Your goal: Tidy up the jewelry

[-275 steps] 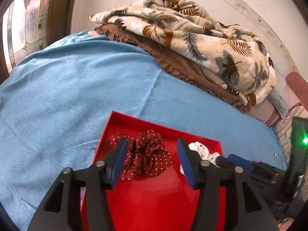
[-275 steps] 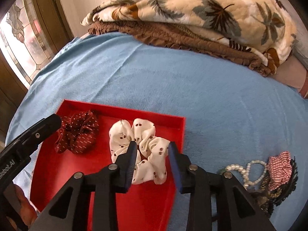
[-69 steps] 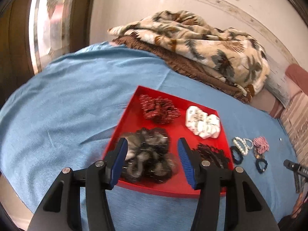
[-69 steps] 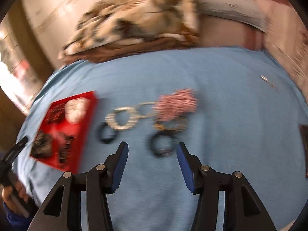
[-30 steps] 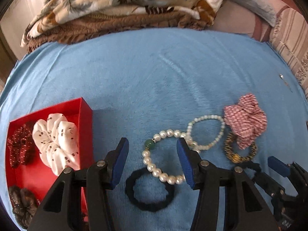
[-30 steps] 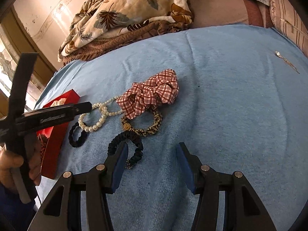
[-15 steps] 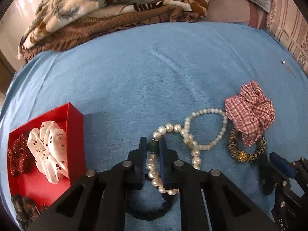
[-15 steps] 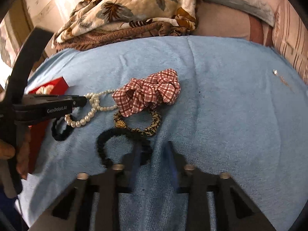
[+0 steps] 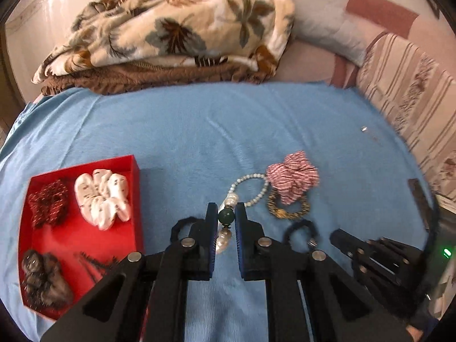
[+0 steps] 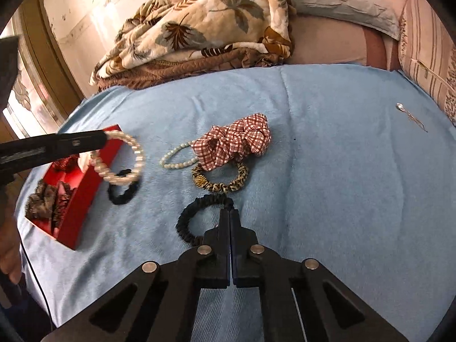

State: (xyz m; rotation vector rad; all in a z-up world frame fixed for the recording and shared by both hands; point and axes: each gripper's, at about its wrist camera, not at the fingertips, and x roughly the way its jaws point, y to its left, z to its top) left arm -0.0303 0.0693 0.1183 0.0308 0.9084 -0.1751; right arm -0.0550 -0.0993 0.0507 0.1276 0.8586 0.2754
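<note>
Two grabs just made | my left tool [image 9: 225, 219] now pinches the pearl bracelet [image 10: 121, 158], lifted beside the red tray [image 10: 75, 199] | my right tool [image 10: 229, 216] has closed on the black hair tie [image 10: 196, 213], right of tray | both ready for traying.

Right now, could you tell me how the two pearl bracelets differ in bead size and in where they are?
The big-bead bracelet has large pearls plus a green bead; the small-bead bracelet has much finer pearls. The big one hangs lifted off the blue sheet, pinched in the left tool; the small one lies flat on the sheet, partly tucked under the checked scrunchie. Both are whitish closed loops outside the red tray.
</note>
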